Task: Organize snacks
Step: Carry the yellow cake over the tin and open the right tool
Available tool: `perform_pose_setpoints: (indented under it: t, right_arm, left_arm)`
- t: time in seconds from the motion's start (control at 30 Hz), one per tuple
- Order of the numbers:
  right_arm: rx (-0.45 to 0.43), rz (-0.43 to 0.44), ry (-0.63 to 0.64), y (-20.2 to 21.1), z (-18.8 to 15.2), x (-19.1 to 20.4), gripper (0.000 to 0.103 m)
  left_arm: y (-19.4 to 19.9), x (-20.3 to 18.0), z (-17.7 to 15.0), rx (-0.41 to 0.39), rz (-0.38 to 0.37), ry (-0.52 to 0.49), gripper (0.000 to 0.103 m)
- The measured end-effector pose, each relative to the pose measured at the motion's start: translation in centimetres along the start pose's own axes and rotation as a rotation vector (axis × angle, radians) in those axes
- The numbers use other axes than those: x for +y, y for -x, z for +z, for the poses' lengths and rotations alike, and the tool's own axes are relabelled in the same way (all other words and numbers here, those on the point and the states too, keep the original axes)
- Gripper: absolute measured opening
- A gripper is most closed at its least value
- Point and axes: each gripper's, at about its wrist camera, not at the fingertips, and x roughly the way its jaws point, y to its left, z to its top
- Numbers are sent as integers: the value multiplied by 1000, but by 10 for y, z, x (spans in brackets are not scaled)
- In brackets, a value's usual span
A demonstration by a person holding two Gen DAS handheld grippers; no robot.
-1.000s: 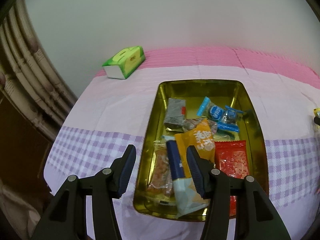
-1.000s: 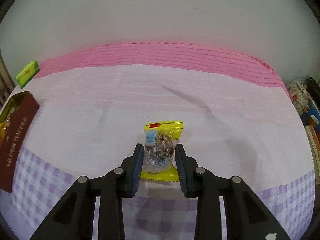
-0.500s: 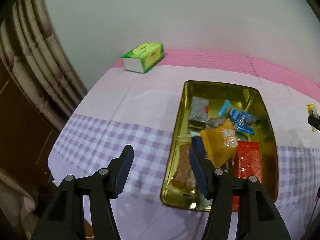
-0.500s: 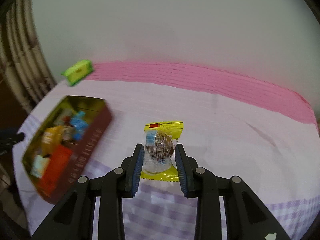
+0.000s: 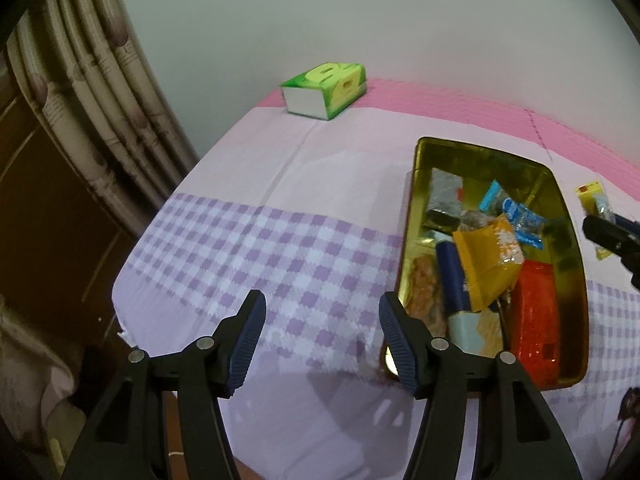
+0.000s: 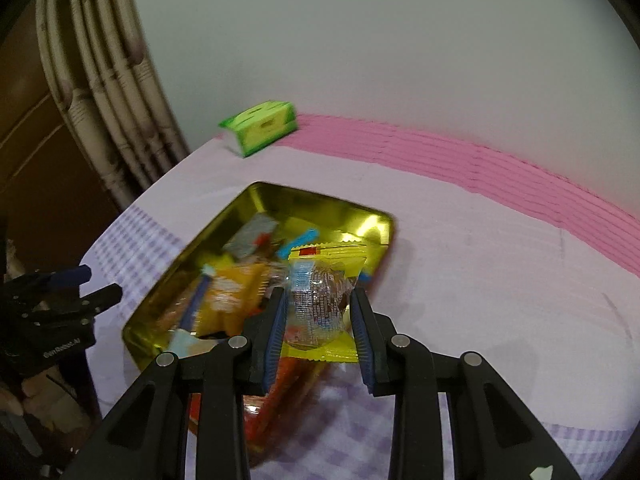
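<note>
A gold tin (image 5: 405, 240) on the pink and purple-checked cloth holds several snack packets, among them an orange one (image 5: 486, 264), a red one (image 5: 534, 320) and a blue one (image 5: 516, 216). My left gripper (image 5: 320, 300) hangs over the checked cloth just left of the tin, jaws apart with nothing between them. My right gripper (image 6: 319, 294) is shut on a yellow-edged clear packet (image 6: 324, 258) with a foil-wrapped ball inside, held above the near right part of the tin (image 6: 320, 200). In the left wrist view that packet (image 5: 592, 194) shows at the far right edge.
A green tissue box (image 5: 326, 92) lies at the far edge of the table by the wall. A striped curtain (image 5: 100, 100) and dark wooden furniture stand to the left, past the table's edge. Bare pink cloth (image 6: 500, 272) stretches right of the tin.
My right gripper has carried the yellow packet leftwards from bare cloth to over the tin. My left gripper has drawn away to the left of the tin and its jaws have widened.
</note>
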Motion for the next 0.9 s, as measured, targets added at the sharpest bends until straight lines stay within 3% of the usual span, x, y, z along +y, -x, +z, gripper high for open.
perform_pose_setpoints:
  t: [0.4, 0.9]
  right_arm:
    - [70, 54, 40, -26, -10, 42, 29]
    - [115, 51, 16, -55, -15, 51, 27]
  left_arm:
    - [1, 18, 1, 9, 8, 49, 60]
    - [0, 9, -1, 21, -17, 18, 60]
